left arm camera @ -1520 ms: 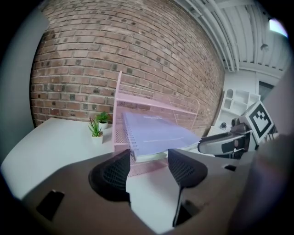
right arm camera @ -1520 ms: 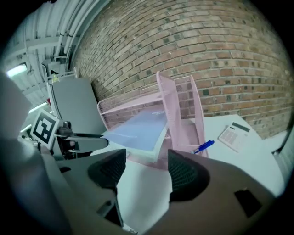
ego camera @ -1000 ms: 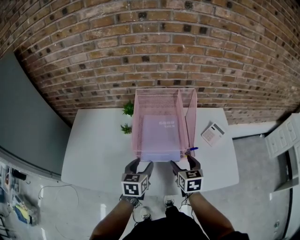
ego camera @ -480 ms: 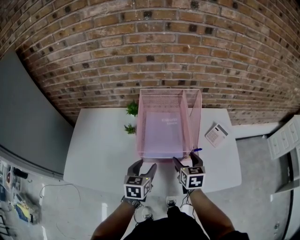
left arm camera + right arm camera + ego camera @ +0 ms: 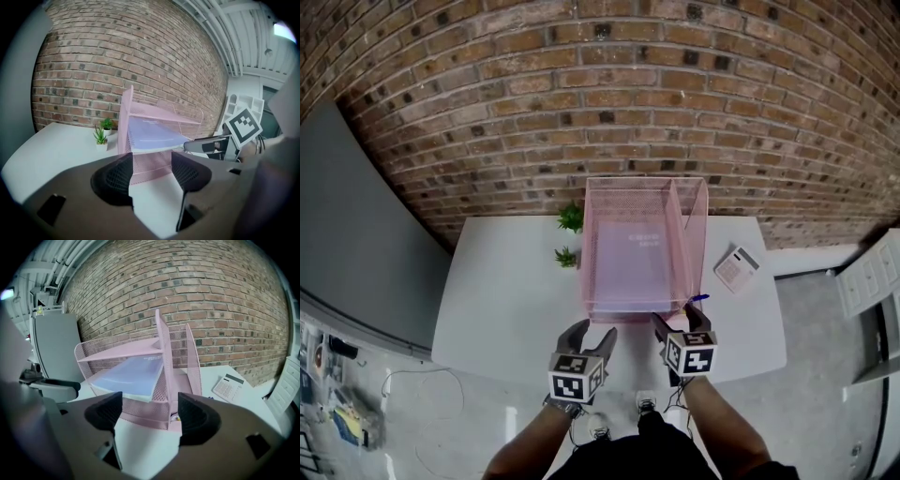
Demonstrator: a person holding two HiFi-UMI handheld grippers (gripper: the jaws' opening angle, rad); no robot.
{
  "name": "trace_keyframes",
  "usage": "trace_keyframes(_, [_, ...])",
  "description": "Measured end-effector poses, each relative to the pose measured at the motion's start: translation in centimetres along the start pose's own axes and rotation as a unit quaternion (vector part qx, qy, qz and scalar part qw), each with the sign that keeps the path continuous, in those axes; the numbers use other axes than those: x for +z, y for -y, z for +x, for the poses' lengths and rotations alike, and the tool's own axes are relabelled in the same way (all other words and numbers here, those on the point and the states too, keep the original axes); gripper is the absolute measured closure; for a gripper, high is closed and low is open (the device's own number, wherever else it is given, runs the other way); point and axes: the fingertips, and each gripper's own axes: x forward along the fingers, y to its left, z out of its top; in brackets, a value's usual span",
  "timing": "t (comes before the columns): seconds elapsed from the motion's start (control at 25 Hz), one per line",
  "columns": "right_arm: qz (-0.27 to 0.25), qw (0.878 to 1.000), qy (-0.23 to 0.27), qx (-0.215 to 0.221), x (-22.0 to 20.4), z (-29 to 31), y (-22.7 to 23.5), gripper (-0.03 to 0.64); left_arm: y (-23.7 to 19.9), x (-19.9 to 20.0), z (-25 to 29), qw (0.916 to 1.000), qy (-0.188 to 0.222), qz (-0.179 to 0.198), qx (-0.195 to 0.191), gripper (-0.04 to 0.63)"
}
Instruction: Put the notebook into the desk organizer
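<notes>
Lying on a shelf inside the pink mesh organizer (image 5: 695,217), under its top shelf, the notebook (image 5: 630,262) sits at the centre of the head view with its near edge showing at the open front. The task looks done to you from here: the pale lilac cover is well inside the mesh walls.

If you must shift it, expect a light, thin book with a soft cover. It would likely sag or curl if you lifted it by one corner, and the smooth cover may slide between the pads. Your best hold is probably the near edge, the jaws closing across its thickness close to the middle, so that it comes out flat. Whether it lies quite level on the shelf you cannot tell from these views.

Your left gripper (image 5: 592,331), low and left of centre in the head view, has its jaws spread wide with only bare table (image 5: 506,291) between them. Your right gripper (image 5: 675,317), just to its right, is equally wide open and holds nothing; it hangs a little short of the organizer's front lip.

A blue pen (image 5: 694,299) lies beside the organizer's front right corner, close to your right gripper. A calculator (image 5: 736,268) rests on the table further right, two small potted plants (image 5: 571,218) stand to the organizer's left, and a brick wall (image 5: 581,94) fills the top of the frame.
</notes>
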Motion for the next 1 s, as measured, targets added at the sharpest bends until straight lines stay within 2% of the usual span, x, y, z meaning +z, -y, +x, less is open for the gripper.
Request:
trace_keyframes(0.2, [-0.003,1.0,0.015,-0.002,0.1,-1.9,-0.7,0.253,0.4,0.2,-1.5,0.9999,0.007,0.01,-0.011,0.338])
trace_keyframes(0.36, [-0.004,1.0,0.031,0.003,-0.1,-4.1,-1.9,0.314,0.8,0.4,-3.5,0.9994,0.018,0.024,-0.018,0.353])
trace_keyframes(0.6, [-0.01,0.997,0.07,0.025,-0.3,-7.9,-5.2,0.517,1.6,0.7,-7.3,0.997,0.05,0.05,-0.031,0.437])
trace_keyframes(0.68, [-0.01,0.996,0.084,0.04,-0.3,-9.4,-6.6,0.598,2.1,0.9,-8.8,0.9955,0.064,0.062,-0.032,0.508])
trace_keyframes(0.8, [-0.007,0.991,0.115,0.074,0.1,-11.7,-8.6,0.614,3.0,1.0,-10.2,0.9934,0.079,0.073,-0.04,0.578])
trace_keyframes(1.0, [-0.028,0.98,0.158,0.119,1.2,-15.9,-10.8,0.614,5.9,0.2,-12.1,0.9908,0.092,0.065,-0.075,0.589])
